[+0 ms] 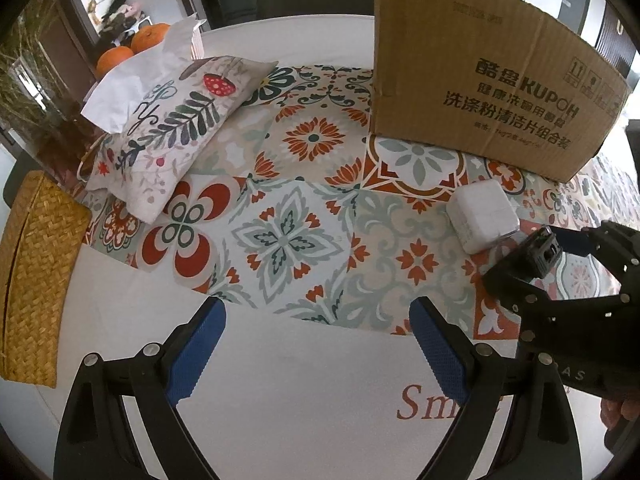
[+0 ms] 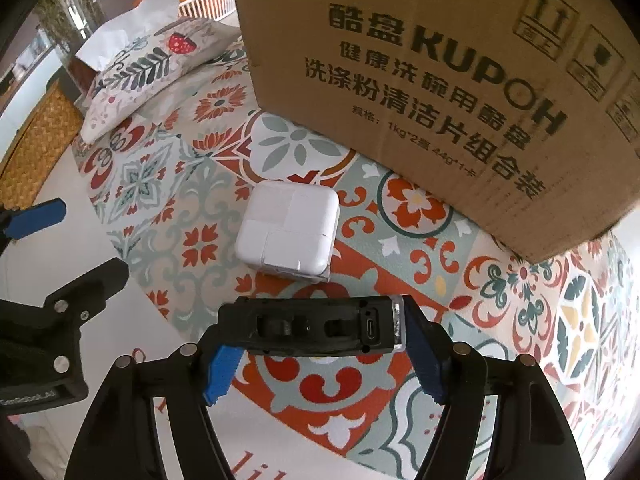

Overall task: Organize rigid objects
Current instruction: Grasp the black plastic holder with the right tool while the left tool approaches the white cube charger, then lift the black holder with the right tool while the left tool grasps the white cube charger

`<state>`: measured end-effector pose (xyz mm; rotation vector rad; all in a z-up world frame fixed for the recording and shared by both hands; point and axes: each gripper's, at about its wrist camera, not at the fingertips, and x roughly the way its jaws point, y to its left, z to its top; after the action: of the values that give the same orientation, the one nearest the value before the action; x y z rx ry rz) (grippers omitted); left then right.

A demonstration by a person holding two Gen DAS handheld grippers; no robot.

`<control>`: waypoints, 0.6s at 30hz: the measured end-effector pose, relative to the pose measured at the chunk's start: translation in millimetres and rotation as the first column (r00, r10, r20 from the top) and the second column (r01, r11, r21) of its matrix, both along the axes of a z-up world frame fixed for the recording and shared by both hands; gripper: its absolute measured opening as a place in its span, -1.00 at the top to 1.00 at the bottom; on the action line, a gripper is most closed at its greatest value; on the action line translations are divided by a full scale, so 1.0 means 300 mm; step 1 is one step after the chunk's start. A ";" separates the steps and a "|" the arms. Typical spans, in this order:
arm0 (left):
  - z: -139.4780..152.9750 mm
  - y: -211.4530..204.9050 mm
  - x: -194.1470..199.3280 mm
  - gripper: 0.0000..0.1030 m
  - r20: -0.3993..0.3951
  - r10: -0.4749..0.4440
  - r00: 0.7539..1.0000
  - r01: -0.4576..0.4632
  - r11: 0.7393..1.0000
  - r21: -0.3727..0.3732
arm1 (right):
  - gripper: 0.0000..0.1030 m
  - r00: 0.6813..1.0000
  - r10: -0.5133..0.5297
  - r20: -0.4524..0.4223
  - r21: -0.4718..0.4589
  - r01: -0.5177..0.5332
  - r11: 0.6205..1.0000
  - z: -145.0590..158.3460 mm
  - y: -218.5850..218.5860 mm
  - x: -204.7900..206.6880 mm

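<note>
My right gripper (image 2: 316,322) is shut on a black device (image 2: 340,340) with a USB-C port, gripped by its two ends just above the patterned cloth (image 2: 400,400). In the left wrist view that gripper (image 1: 540,258) and the device (image 1: 542,254) sit at the right edge. A white power adapter (image 2: 290,228) lies on the cloth just beyond the device; it also shows as the adapter (image 1: 482,218) near the box. The cardboard box (image 2: 440,80) stands behind it. My left gripper (image 1: 318,308) hangs open over white table, nothing between its fingers.
A floral pillow (image 1: 172,128) with white paper lies at the back left. A woven straw mat (image 1: 36,280) sits at the left edge. Oranges (image 1: 150,38) rest in a basket behind the pillow. The cardboard box (image 1: 480,80) walls off the back right.
</note>
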<state>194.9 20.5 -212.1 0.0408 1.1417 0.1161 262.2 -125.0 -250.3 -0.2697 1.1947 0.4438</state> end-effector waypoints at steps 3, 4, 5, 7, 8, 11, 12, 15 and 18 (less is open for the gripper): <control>0.011 -0.012 0.002 -0.83 0.009 -0.017 1.000 0.017 1.000 -0.014 | -0.41 1.000 -0.030 0.008 0.015 0.030 0.999 0.021 -0.029 -0.019; 0.014 -0.015 0.003 -0.83 0.012 -0.023 1.000 0.023 1.000 -0.016 | -0.41 0.999 -0.041 0.013 0.019 0.041 0.999 0.036 -0.036 -0.029; 0.018 -0.020 0.005 -0.83 0.017 -0.031 0.999 0.032 0.999 -0.020 | -0.41 0.997 -0.068 0.019 0.025 0.068 0.997 0.045 -0.050 -0.034; 0.025 -0.033 0.013 -0.82 0.028 -0.053 0.998 0.054 0.998 -0.024 | -0.41 0.994 -0.105 0.029 0.033 0.104 0.994 0.071 -0.076 -0.047; 0.029 -0.039 0.017 -0.82 0.034 -0.067 0.997 0.068 0.997 -0.028 | -0.41 0.990 -0.138 0.042 0.029 0.136 0.990 0.082 -0.092 -0.054; 0.040 -0.064 0.028 -0.82 0.056 -0.119 0.991 0.122 0.992 -0.040 | -0.41 0.973 -0.220 0.070 0.023 0.219 0.975 0.111 -0.140 -0.069; 0.043 -0.072 0.031 -0.82 0.064 -0.138 0.988 0.141 0.989 -0.044 | -0.41 0.965 -0.249 0.079 0.019 0.248 0.969 0.121 -0.155 -0.075; 0.053 -0.104 0.043 -0.82 0.095 -0.212 0.973 0.218 0.974 -0.061 | -0.41 0.941 -0.323 0.105 0.008 0.324 0.946 0.151 -0.195 -0.088; 0.054 -0.129 0.059 -0.81 0.110 -0.271 0.956 0.281 0.956 -0.085 | -0.41 0.914 -0.387 0.119 0.001 0.390 0.921 0.169 -0.236 -0.104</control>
<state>212.6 -18.3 -195.9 0.1046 1.0324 -0.1865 230.9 -195.8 -199.6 -0.0702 1.1048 0.0642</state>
